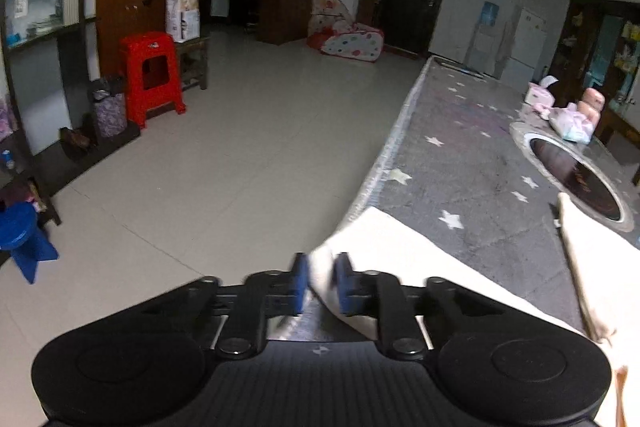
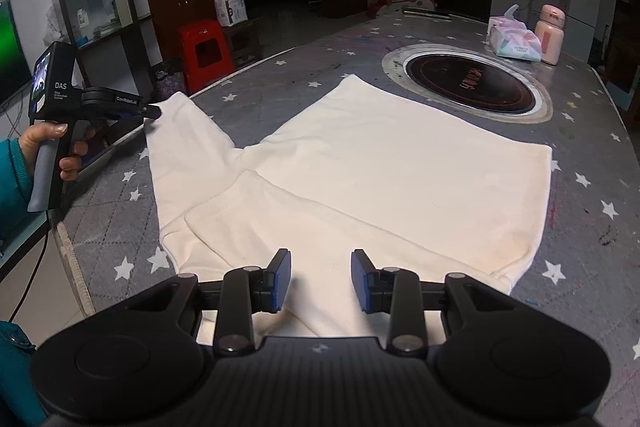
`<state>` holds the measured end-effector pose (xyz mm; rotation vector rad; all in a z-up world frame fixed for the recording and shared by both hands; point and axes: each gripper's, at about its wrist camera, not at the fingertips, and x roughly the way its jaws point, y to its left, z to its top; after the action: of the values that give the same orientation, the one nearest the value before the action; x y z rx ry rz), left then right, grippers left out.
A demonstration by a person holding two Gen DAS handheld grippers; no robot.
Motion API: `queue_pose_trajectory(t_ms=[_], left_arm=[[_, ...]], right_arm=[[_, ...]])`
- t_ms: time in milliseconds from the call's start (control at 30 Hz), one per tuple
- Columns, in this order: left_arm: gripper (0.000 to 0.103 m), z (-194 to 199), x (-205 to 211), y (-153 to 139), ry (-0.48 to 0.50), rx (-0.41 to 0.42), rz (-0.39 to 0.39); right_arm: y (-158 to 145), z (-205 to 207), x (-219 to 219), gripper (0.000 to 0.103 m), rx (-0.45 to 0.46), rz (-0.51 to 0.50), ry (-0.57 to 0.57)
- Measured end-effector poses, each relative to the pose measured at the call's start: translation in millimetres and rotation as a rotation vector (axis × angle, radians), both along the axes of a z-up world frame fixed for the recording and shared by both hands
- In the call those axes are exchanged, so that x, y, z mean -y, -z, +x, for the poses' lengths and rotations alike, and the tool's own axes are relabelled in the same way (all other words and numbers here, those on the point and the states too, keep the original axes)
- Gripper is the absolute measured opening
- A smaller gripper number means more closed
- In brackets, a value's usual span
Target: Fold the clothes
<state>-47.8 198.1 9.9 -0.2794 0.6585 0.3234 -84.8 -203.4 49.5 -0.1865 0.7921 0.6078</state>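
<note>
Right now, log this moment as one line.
left hand-held gripper: shut on sleeve | right hand-held gripper: open over sweater | sweater: flat on table

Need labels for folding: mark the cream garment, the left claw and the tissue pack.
cream garment (image 2: pixel 384 163), right wrist view, flat body panel
left claw (image 1: pixel 322 281), left wrist view, between fingertips
tissue pack (image 2: pixel 516 43), right wrist view, front face

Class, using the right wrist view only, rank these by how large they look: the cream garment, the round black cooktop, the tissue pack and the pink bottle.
1. Cream garment, by far the largest.
2. Round black cooktop.
3. Tissue pack.
4. Pink bottle, only slightly smaller than the pack.
The garment lies nearest the camera, which exaggerates its size.
</note>
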Motion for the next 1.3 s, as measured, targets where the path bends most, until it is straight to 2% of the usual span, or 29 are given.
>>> queue_pose_trajectory(t_ms=[167, 300, 633, 900, 1067, 1167, 1233, 1300], left_arm=[[0.006, -7, 6, -12, 0.015, 0.037, -0.023], [0.005, -16, 30, -36, 0.107, 0.102, -0.040], [0.005, -25, 151, -105, 0.515, 0.240, -0.076], [0.006, -36, 249, -121, 0.854, 0.278, -0.139], [0.008, -39, 288, -100, 0.991, 0.195, -0.183], [0.015, -41, 303, -89, 1.051, 0.154, -0.195], [0.037, -41, 305, -84, 1.056, 0.132, -0.177], [0.041, -42, 298, -82, 1.052, 0.117, -0.172]], right_arm=[[-2, -4, 7, 0.033, 0.009, 0.013, 0.018], [-5, -5, 12, 0.033, 0.020, 0.028, 0.035], [-7, -9, 33, 0.033, 0.031, 0.068, 0.090], [-5, -17, 67, 0.033, 0.027, 0.080, 0.186], [0, -24, 87, 0.033, 0.014, 0.079, 0.245], [2, -27, 95, 0.033, 0.006, 0.079, 0.272], [3, -28, 99, 0.033, 0.003, 0.077, 0.284], [2, -29, 101, 0.033, 0.003, 0.073, 0.291]])
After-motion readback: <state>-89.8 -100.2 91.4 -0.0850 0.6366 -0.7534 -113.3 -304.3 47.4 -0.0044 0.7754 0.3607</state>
